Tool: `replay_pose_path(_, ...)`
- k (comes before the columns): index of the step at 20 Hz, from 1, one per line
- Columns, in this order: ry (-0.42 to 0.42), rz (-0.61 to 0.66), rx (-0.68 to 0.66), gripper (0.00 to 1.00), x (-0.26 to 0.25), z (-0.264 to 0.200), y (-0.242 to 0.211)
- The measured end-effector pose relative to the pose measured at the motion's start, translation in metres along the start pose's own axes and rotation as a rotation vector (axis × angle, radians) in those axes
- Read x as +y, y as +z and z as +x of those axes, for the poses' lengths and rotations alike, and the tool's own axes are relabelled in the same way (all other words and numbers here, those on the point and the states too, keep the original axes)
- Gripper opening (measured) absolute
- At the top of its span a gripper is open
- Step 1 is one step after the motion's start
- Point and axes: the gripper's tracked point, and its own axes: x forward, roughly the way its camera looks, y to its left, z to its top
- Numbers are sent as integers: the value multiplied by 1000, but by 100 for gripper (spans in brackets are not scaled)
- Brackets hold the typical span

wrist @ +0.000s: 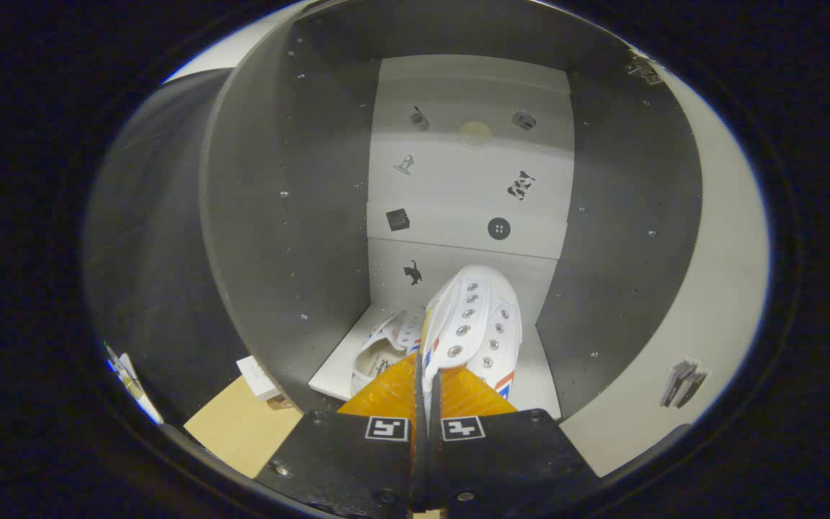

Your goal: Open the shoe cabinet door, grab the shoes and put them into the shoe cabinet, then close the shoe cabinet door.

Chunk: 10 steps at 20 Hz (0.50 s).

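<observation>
Step in hand, by the look of it: loading the second shoe into the shoe cabinet [256, 216]. Door was already open; the interior faced the camera straight on.

The gripper [427, 389] held a white sneaker [480, 317], jaws pressed nearly together on a thin edge of its upper, clamped. The sneaker stuck out just ahead of the fingers, eyelet rows showing, toe pointed at the cabinet's back panel [469, 187]. Whether its sole touched the cabinet floor could not be told; it looked raised.

The other shoe [382, 346] lay inside the cabinet on the white floor panel [339, 375], left of the held sneaker and close beside it, opening facing out.

Gripper pose: level with the lower compartment, aimed roughly square into the cabinet, fingers at the cabinet mouth.

Next move, as a judgement: lower the sneaker onto the floor panel to the right of the other shoe, part the jaws, back out straight, then swing the door shut. Space right of the other shoe looked tight against the cabinet's right wall [624, 238], so placement needed care.

Left of the cabinet, outside, a bit of wooden floor [242, 425] and a small white box [258, 376] showed.
</observation>
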Motion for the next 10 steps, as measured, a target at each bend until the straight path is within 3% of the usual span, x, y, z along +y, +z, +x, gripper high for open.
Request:
replay_pose_path(6,-52,-38,74,4,-38,70,-5)
replay_pose_path(10,-109,-131,158,4,-62,116,-28)
